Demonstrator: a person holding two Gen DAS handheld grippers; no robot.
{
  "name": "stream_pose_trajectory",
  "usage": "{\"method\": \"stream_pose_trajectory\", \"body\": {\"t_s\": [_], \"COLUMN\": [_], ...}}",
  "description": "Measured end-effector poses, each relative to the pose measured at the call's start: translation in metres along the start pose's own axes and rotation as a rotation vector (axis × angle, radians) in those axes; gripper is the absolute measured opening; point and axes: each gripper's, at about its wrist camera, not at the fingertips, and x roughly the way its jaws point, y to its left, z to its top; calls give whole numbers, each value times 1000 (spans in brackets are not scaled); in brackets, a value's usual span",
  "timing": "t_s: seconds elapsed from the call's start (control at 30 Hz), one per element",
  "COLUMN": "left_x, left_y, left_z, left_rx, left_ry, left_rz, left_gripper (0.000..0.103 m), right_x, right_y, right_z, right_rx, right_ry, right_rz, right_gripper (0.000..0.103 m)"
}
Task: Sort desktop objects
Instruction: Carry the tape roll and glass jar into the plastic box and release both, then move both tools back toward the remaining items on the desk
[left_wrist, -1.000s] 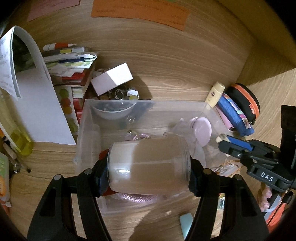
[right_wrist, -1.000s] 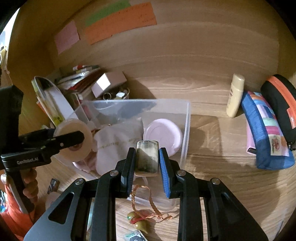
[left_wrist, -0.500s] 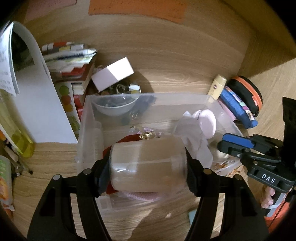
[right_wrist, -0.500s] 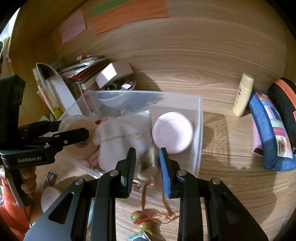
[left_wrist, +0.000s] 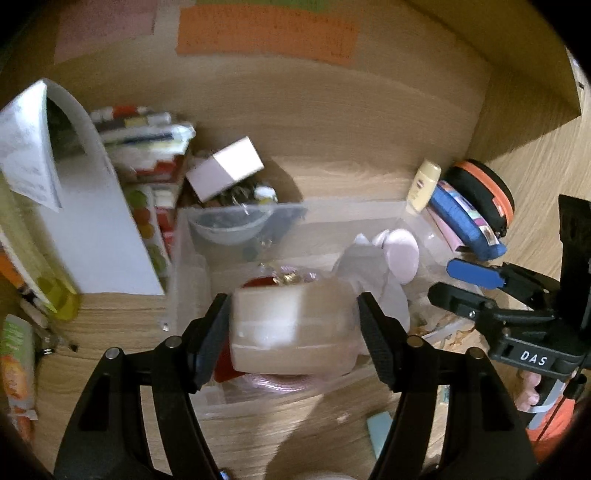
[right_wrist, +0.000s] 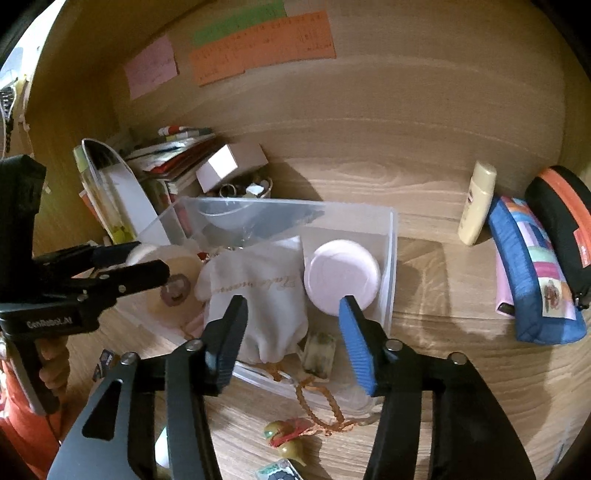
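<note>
A clear plastic bin (right_wrist: 391, 258) stands on the wooden desk and holds a white cloth pouch (right_wrist: 258, 295), a round pink case (right_wrist: 341, 277) and a small horn-coloured block (right_wrist: 319, 354) with an orange cord hanging over the rim. My left gripper (left_wrist: 293, 332) is shut on a beige jar (left_wrist: 291, 328) and holds it over the bin's (left_wrist: 192, 258) left part; it also shows in the right wrist view (right_wrist: 173, 284). My right gripper (right_wrist: 293, 343) is open and empty just above the block.
A stack of books and papers (right_wrist: 166, 158) and a white box (right_wrist: 229, 166) lie behind the bin. A cream bottle (right_wrist: 476, 203), a blue pouch (right_wrist: 532, 273) and a black-orange case (right_wrist: 565, 218) stand at the right. A charm (right_wrist: 288, 439) lies in front.
My right gripper has opened and let the horn-coloured block drop into the bin. My left gripper has kept hold of the jar and shifted a little over the bin.
</note>
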Motion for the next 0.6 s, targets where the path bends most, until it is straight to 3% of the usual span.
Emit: {"method": "stream_pose_trajectory", "body": {"t_s": [0.13,0.23,0.37,0.6], "left_x": [-25,-43,-61,-81], "left_y": [-4,-11,-16,-4], "left_z": [0,-2,-9,-24], "left_rx": [15,43,70,59], "left_ry": [-51,-88,-114,-106], "left_rz": [12,44,77,121], "left_gripper": [77,77,87,88], "right_x": [-8,-13,-27,-62], "right_y": [1,5,12,8], "right_z": [1,3,0,-12], "right_rx": [1,0,-27,-20], "right_ry": [-32,-36,-46,-74], "right_rz": [12,20,9,-6], "right_gripper": [62,63,63,65]}}
